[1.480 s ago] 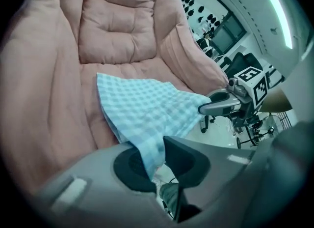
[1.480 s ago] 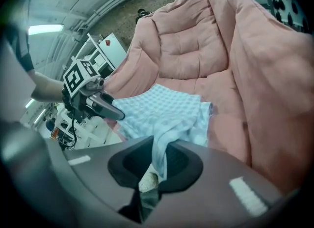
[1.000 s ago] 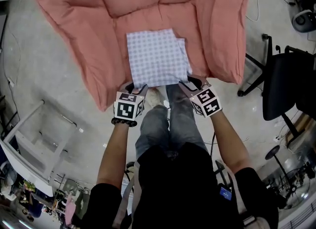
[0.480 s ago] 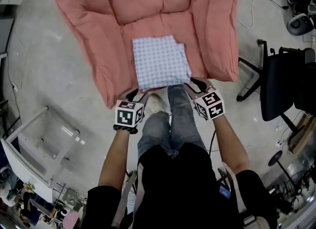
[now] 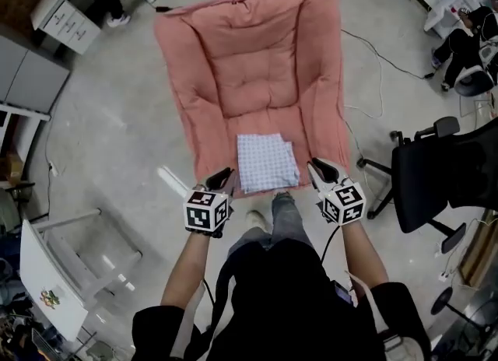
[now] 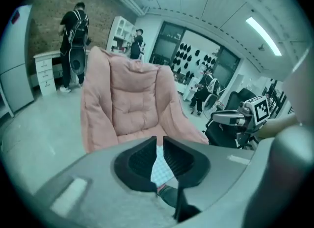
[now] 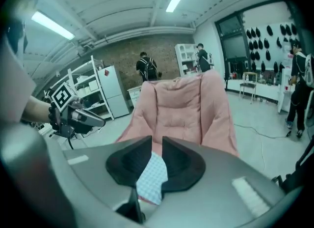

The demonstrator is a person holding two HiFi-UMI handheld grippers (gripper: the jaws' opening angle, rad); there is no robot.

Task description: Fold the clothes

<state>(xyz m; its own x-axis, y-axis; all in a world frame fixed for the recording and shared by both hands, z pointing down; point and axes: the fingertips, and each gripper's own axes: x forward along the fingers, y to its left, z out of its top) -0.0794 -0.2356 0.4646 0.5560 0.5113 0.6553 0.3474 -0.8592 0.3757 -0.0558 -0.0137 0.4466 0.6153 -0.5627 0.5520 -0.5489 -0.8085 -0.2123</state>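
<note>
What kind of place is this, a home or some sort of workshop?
Probably a lab or workshop rather than a home: a bare concrete floor, an office chair and metal shelves against a brick wall, with people working at benches behind.

In the left gripper view, the left claw (image 6: 159,141) is blocking most of the checked cloth (image 6: 161,170). Only a sliver is showing through the narrow gap between its jaws, which have just been closing with nothing between them. The right claw (image 7: 157,141), its jaws likewise just closing on nothing, is covering the cloth's edges too. The black office chair (image 5: 455,180) is running off the head view's right edge. The people by the far wall (image 6: 138,42) are appearing too small to read.
</note>
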